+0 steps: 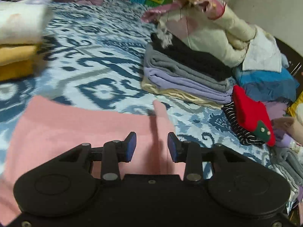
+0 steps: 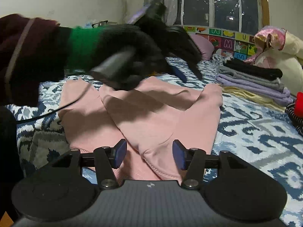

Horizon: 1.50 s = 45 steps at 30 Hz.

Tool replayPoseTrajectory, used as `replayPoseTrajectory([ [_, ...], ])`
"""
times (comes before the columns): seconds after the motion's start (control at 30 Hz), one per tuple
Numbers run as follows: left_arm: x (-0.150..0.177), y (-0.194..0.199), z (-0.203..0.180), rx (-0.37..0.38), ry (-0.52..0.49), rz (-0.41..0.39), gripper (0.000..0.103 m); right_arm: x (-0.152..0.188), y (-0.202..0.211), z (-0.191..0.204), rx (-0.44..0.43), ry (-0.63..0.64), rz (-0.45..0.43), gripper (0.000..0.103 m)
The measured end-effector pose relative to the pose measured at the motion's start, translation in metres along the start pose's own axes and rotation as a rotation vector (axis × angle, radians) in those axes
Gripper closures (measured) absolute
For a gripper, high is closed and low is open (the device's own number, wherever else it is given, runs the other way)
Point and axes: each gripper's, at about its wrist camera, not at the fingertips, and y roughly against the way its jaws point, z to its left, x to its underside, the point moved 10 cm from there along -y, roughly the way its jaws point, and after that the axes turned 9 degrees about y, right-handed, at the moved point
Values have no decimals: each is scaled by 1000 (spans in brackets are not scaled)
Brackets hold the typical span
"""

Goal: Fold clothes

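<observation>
A pink garment [image 2: 151,113] lies partly folded on the patterned bedspread [image 2: 255,132]. In the right wrist view my right gripper [image 2: 149,154] is open just above the garment's near edge, and a fold runs between its blue pads without being pressed. Beyond it a gloved hand [image 2: 132,56] holds my left gripper [image 2: 189,71], blurred, over the garment's far side. From the left wrist view my left gripper [image 1: 151,147] is open over the pink garment [image 1: 75,132]. A raised pink ridge [image 1: 161,117] runs between its pads, which do not pinch it.
A stack of folded clothes [image 1: 189,71], black on top, stands on the bed at the right, with a cream and pink bundle [image 1: 217,28] behind it. Red and striped items [image 1: 250,117] lie nearby. White and yellow folded items [image 1: 19,43] sit at the left. A cable [image 2: 56,109] trails across the bed.
</observation>
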Motion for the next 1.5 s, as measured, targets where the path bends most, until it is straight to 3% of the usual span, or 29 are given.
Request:
replayPoseTrajectory([
  [0.2,-15,-34,-16,-3,-20,48,68,1,-1,-18,-41,-123,-11,49],
  [0.37,-20,-51,-25,-4,-68,76,70,5,-4,-16,-54,-133,4,49],
  [0.47,-19,-50,-26,7,-92,52,96,10,-7,-14,-57,-143,27,48],
  [0.5,-21,-48,-24,24,-71,29,96,12,-8,-15,-59,-152,37,48],
  [0.6,-26,-42,-3,145,166,-28,97,14,-9,-13,-61,-151,53,48],
  [0.7,-18,-54,22,124,300,-9,97,15,-10,-10,-61,-137,62,47],
  [0.87,-13,-67,38,66,359,26,96,16,-11,-10,-67,-131,72,47],
  [1.07,-17,-65,29,-3,239,31,92,17,-11,-8,-65,-120,77,47],
  [1.17,-26,-44,22,-36,155,-43,90,15,-10,-9,-59,-114,75,47],
  [1.27,-30,-26,6,27,121,-74,90,14,-10,-9,-53,-112,74,47],
  [1.37,-21,-30,-15,47,14,-33,90,14,-9,-11,-52,-113,71,47],
  [1.5,1,-62,-11,-61,-88,43,87,13,-8,-9,-50,-105,75,46],
])
